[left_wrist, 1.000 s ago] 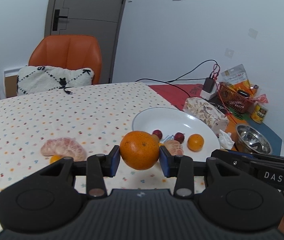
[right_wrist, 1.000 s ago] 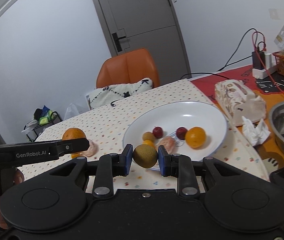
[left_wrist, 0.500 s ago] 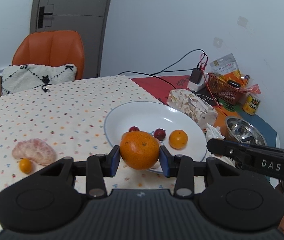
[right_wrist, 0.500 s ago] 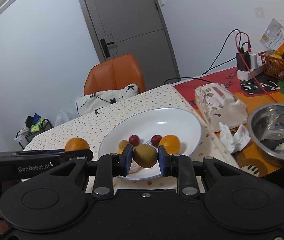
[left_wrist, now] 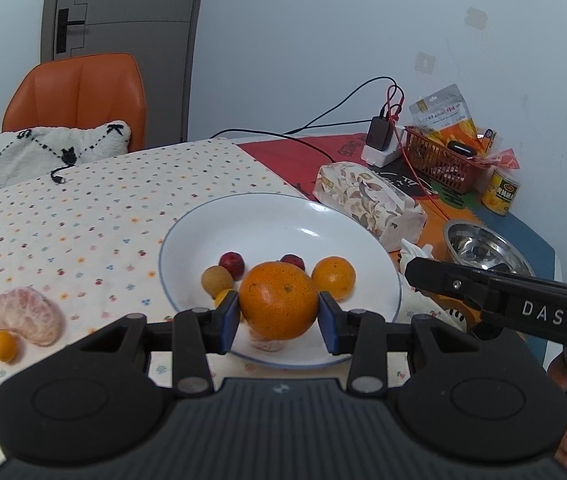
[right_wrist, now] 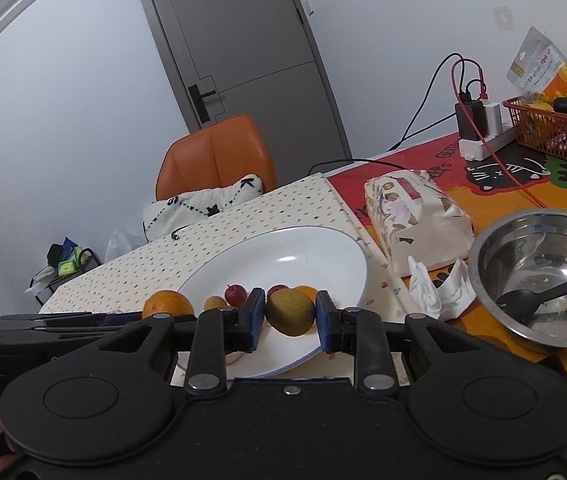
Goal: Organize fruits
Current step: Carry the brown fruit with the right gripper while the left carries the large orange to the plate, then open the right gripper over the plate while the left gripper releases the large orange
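At the bottom centre of the left wrist view, the left gripper (left_wrist: 278,316) is clamped on a large orange (left_wrist: 278,300), its blue pads pressed against both sides of the fruit, which sits over the near part of a white plate (left_wrist: 267,216). On the plate behind it lie two small dark red fruits (left_wrist: 232,265), a pale brown round fruit (left_wrist: 216,280) and a smaller orange (left_wrist: 333,277). At the lower left of that frame a peeled citrus piece (left_wrist: 23,316) rests on the dotted tablecloth (left_wrist: 83,216), with a tiny orange fruit (left_wrist: 3,345) touching its near edge. In the right wrist view the right gripper (right_wrist: 289,320) is closed on a green-brown kiwi (right_wrist: 290,311), low in the centre of the frame and over the plate's near rim. To the right of the plate are a floral tissue pack (right_wrist: 415,216), a crumpled tissue (right_wrist: 435,288) and a steel bowl (right_wrist: 539,276) holding a black spoon (right_wrist: 543,296). An orange chair (left_wrist: 75,100) with a white cushion (left_wrist: 55,152) stands at the upper left.
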Demonstrator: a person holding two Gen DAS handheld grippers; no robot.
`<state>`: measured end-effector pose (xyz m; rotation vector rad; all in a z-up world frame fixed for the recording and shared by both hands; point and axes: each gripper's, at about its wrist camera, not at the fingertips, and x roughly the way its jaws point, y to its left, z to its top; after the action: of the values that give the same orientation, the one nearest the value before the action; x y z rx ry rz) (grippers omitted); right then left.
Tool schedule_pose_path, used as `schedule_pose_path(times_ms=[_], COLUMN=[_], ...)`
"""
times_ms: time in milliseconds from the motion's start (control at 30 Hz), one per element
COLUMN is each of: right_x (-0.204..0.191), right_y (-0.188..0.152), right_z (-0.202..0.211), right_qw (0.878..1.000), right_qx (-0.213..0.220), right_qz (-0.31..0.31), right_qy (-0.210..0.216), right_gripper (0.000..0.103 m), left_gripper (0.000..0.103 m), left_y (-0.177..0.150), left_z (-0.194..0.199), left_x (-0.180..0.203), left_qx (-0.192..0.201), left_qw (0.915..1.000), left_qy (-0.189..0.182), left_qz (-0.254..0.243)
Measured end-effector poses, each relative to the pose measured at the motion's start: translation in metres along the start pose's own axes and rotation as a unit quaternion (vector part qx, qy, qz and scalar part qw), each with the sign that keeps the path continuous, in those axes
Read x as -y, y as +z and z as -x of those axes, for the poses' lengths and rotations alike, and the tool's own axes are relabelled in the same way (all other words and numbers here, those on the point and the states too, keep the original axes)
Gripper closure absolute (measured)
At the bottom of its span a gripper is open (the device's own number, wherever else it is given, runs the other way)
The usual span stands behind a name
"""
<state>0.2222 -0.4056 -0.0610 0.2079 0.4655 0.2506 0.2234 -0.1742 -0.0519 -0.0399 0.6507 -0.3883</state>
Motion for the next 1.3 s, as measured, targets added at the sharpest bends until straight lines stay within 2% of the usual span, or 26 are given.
schedule_pose_path(times_ms=[533, 833, 1300], right_x=[0.02, 0.028, 0.025], right_y=[0.0, 0.004, 0.019], right_z=[-0.016, -0.029, -0.053], right_qw=[1.0, 0.999, 1.0], right_qx=[-0.005, -0.004, 0.001], right_qz=[-0.022, -0.031, -0.026], right_qy=[0.014, 0.015, 0.011], right_gripper=[0.077, 0.077, 0.077], left_gripper=[0.063, 0.049, 0.037], left_y=[0.009, 0.016, 0.02], left_z=[-0.037, -0.036, -0.021], left_x=[0.022, 0.012, -0.017], left_qx=[-0.024, -0.005, 0.01], left_qw=[0.9997, 0.9997, 0.9977], left_qy=[-0.006, 0.021, 0.06], left_qz=[-0.002, 0.013, 0.029])
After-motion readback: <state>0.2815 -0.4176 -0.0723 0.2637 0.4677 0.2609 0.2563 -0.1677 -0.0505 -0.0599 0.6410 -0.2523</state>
